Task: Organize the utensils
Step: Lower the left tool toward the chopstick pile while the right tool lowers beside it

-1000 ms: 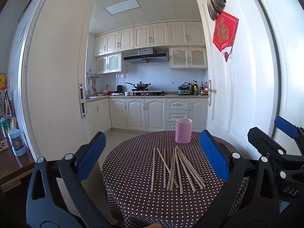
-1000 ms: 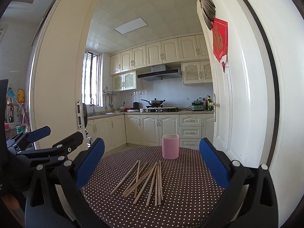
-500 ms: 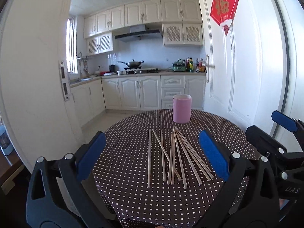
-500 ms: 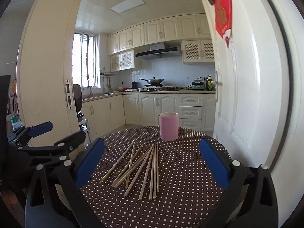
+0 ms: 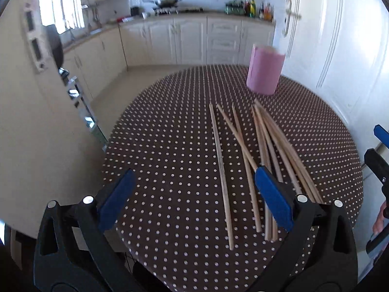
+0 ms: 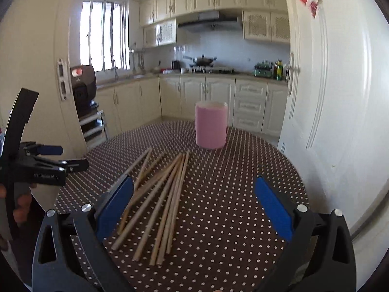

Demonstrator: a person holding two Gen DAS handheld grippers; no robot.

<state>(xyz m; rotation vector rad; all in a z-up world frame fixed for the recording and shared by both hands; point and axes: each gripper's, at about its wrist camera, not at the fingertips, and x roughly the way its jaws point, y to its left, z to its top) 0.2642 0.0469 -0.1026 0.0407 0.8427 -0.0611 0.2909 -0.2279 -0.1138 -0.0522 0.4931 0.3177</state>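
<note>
Nothing is sorted yet: my left claw (image 5: 194, 199) and right claw (image 6: 194, 206) hang spread and empty, every loose wooden chopstick (image 5: 245, 160) lies at twelve o'clock, short of the pink cylindrical cup (image 5: 265, 69).

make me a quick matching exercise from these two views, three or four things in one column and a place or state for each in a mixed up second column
Things:
1. pink cup
2. chopsticks
3. left gripper
4. wok

Places or states:
a. open over the near part of the table, holding nothing
b. on the stove at the far kitchen counter
c. lying loose in a fanned pile on the dotted cloth
d. standing upright beyond the pile's far ends

Pairs: 1-d, 2-c, 3-a, 4-b
</note>
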